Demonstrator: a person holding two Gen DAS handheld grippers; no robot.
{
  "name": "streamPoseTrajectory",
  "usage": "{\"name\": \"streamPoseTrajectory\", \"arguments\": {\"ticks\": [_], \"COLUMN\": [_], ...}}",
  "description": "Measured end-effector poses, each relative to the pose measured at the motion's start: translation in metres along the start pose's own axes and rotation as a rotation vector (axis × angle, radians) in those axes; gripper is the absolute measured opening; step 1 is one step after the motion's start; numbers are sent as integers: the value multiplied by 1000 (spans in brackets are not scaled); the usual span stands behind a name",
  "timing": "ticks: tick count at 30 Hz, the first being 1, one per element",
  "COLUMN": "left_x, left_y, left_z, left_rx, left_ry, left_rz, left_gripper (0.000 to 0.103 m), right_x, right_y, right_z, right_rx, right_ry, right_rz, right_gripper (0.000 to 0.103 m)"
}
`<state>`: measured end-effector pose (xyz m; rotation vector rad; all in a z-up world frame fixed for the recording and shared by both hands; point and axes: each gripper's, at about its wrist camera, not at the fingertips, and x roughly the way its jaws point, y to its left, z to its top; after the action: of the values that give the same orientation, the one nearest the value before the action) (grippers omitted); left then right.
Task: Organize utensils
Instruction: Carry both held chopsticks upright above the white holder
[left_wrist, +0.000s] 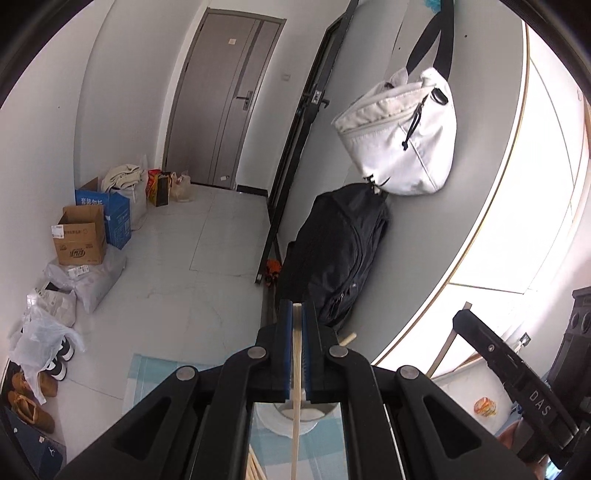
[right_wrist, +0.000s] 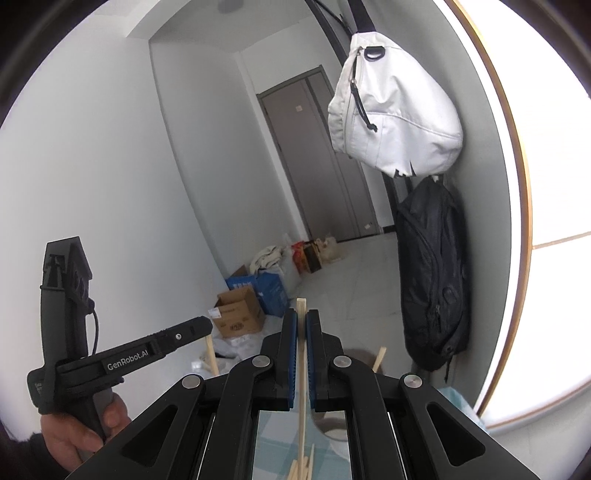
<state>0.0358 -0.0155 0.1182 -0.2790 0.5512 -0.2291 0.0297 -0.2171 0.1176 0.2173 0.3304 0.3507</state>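
My left gripper (left_wrist: 297, 308) is shut on a pale wooden chopstick (left_wrist: 295, 424) that runs upright between its blue pads (left_wrist: 284, 332), its lower end hanging over a round metal cup (left_wrist: 291, 415) on a blue checked cloth (left_wrist: 317, 458). My right gripper (right_wrist: 301, 315) is shut on another wooden chopstick (right_wrist: 302, 387), its top poking just above the blue pads (right_wrist: 291, 343). Loose chopsticks (right_wrist: 301, 467) lie on the cloth below it. The left gripper's body (right_wrist: 122, 360) shows in the right wrist view, held by a hand (right_wrist: 70, 435); the right gripper's body (left_wrist: 517, 373) shows in the left wrist view.
A white bag (left_wrist: 402, 129) and a black backpack (left_wrist: 340, 251) hang on the grey wall ahead. Cardboard boxes (left_wrist: 79, 236), plastic bags and shoes (left_wrist: 29, 402) line the left wall. A grey door (left_wrist: 221, 99) stands at the far end. A bright window (left_wrist: 517, 221) is to the right.
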Motion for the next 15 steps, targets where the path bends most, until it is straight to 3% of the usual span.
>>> {"name": "streamPoseTrajectory", "arguments": {"ticks": [8,15], "left_x": [26,62], "left_y": [-15,-2], "left_z": [43,52], "left_rx": [18,-17], "left_ry": [-68,-111], "left_rz": [-4,12], "left_gripper": [1,1], "right_x": [32,69], "right_y": [-14,-27], "right_z": [40,51], "right_rx": [-16,-46], "right_ry": [-58,-101], "right_rz": [-21,-52], "right_gripper": [4,4]}}
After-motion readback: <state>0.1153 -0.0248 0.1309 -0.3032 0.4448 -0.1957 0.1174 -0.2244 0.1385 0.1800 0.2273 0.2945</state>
